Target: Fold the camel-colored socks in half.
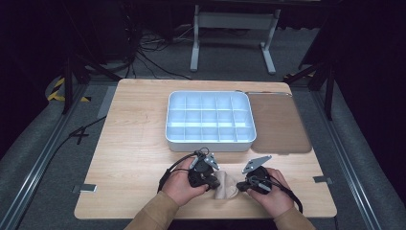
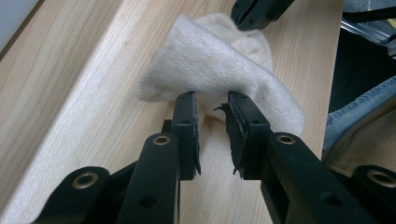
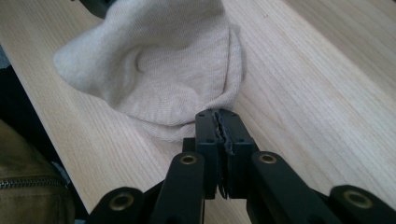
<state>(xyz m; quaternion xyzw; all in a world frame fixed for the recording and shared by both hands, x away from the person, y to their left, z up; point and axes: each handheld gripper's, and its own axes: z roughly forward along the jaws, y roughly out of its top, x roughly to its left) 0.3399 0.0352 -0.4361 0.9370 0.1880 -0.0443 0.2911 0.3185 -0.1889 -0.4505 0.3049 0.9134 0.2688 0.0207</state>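
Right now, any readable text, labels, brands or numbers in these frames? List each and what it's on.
None: no readable text, label, brand or number in any view.
Divided white tray: plain, no markings visible.
Beige cloth between the grippers: no tag or print shows.
Left gripper and right gripper: black fingers, brass rivets, no lettering.
Yellow-black hazard striping on the floor: a pattern, no words.

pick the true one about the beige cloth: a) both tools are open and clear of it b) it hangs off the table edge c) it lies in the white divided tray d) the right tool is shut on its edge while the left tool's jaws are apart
d: the right tool has its jaws pressed together on the edge of the beige cloth, while the left tool shows a gap between its jaws at the cloth.
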